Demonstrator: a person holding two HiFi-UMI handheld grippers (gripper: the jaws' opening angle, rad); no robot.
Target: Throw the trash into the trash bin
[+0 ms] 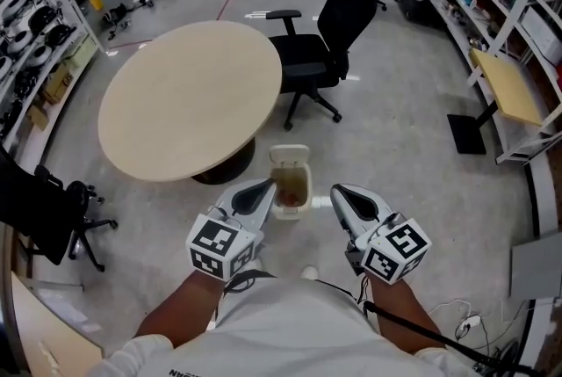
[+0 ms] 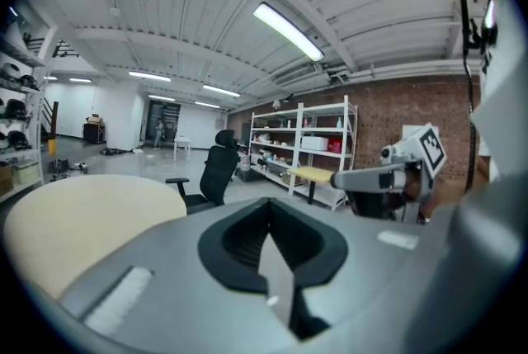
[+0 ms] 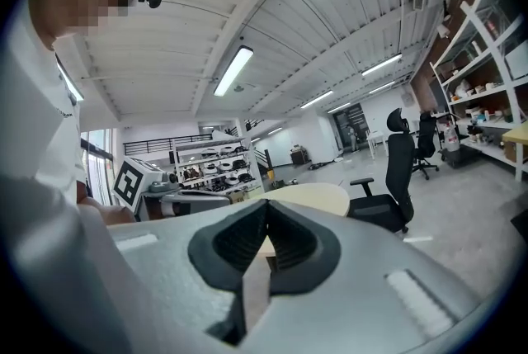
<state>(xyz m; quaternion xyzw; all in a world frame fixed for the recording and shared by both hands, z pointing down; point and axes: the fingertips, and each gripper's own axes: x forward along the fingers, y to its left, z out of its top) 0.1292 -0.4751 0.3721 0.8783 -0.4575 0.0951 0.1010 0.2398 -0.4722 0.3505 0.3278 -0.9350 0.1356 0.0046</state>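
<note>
**A:** Where is the trash at this moment?

**B:** In the head view, a small white trash bin (image 1: 290, 157) stands on the floor, just beside the base of a round desk (image 1: 189, 98). Its lid is tipped back. Something brownish, the trash (image 1: 291, 187), lies inside. What it is exactly cannot be told.

**A:** And the two grippers?

**B:** The left gripper (image 1: 267, 185) and the right gripper (image 1: 337, 191) are held out nearly level in front of the person. They sit above the bin, one to either side of it. Each gripper's own view shows its jaws clenched together with nothing between them.

**A:** So which step is this?

**B:** By my judgement, the drop is done. Both grippers are empty and the trash sits in the bin. No other trash shows on the desk or on the floor nearby.

**A:** What does the next move call for?

**B:** Probably little: drawing both grippers back, clear of the open lid. If the lid is to be closed, one gripper would have to reach behind the opening. It would then tip the lid forward gently, so the bin, which looks light, is not knocked over.
</note>
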